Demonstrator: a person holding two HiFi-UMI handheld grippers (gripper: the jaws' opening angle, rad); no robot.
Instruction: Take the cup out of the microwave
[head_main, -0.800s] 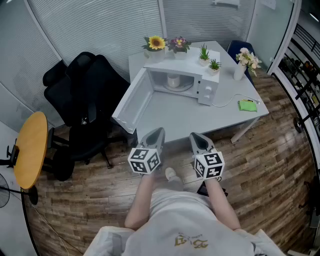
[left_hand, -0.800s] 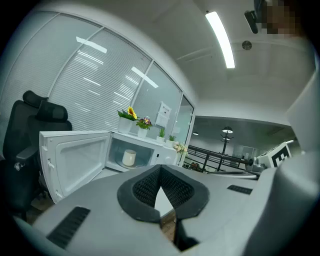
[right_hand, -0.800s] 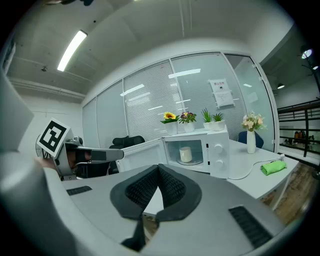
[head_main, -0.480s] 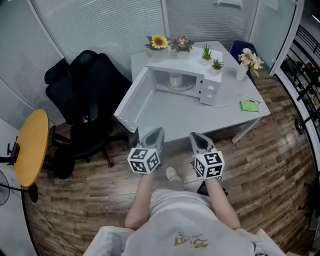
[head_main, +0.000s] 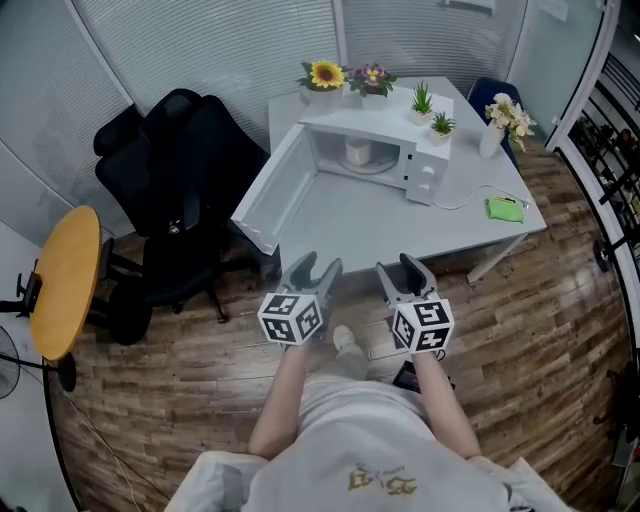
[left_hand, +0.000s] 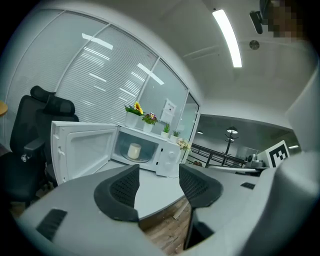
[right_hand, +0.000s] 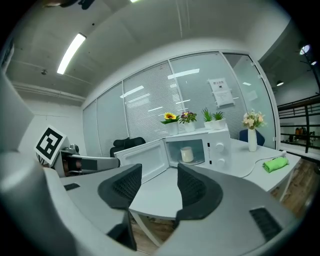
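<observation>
A white microwave (head_main: 405, 150) stands on the grey table (head_main: 370, 225) with its door (head_main: 278, 188) swung wide to the left. Inside, on the turntable, sits a pale cream cup (head_main: 358, 152) (left_hand: 134, 150) (right_hand: 187, 154). My left gripper (head_main: 314, 268) and right gripper (head_main: 404, 271) hover side by side over the floor just short of the table's near edge, well away from the cup. Both are open with nothing between their jaws.
Two black office chairs (head_main: 175, 190) stand left of the table, close to the open door. A round wooden side table (head_main: 62, 280) is farther left. Potted flowers (head_main: 326, 75) top the microwave; a vase (head_main: 492, 135), a green cloth (head_main: 501, 208) and a cable lie right.
Both grippers have edged forward toward the table's near edge, and the view has shifted slightly. The jaws stay open and the cup has not moved.
</observation>
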